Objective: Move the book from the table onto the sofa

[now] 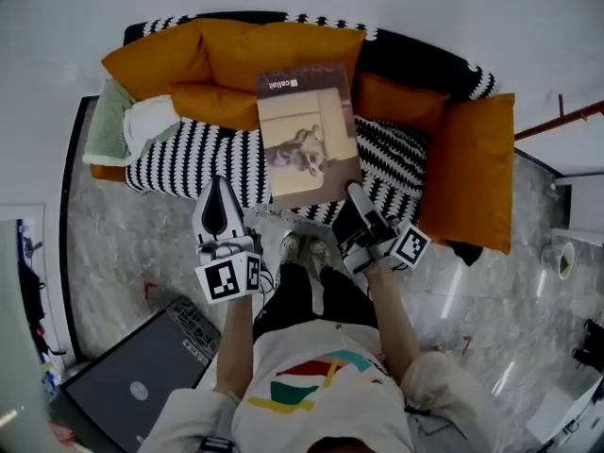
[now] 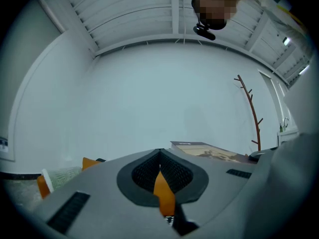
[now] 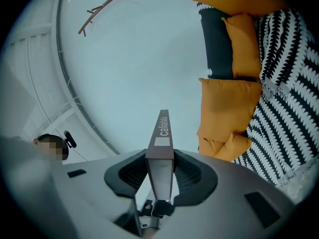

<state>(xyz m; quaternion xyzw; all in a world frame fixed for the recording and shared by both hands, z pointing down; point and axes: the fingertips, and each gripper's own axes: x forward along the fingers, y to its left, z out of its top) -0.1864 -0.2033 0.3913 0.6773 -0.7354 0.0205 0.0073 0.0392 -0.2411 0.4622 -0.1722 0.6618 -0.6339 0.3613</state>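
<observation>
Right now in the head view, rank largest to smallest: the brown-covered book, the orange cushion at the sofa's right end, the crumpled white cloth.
Brown-covered book and orange cushion: alike; book nearer the camera, unranked.
Smallest: crumpled white cloth.

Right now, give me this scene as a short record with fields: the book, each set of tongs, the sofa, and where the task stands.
book: book held flat, cover up, over the sofa seat; whether it touches the seat cannot be told
right tongs: right tongs shut on the book's near edge
left tongs: left tongs shut, empty, near the book's lower left corner
sofa: sofa with a black-and-white striped seat and orange cushions at the back and right end
task: book gripped, not yet released
</observation>
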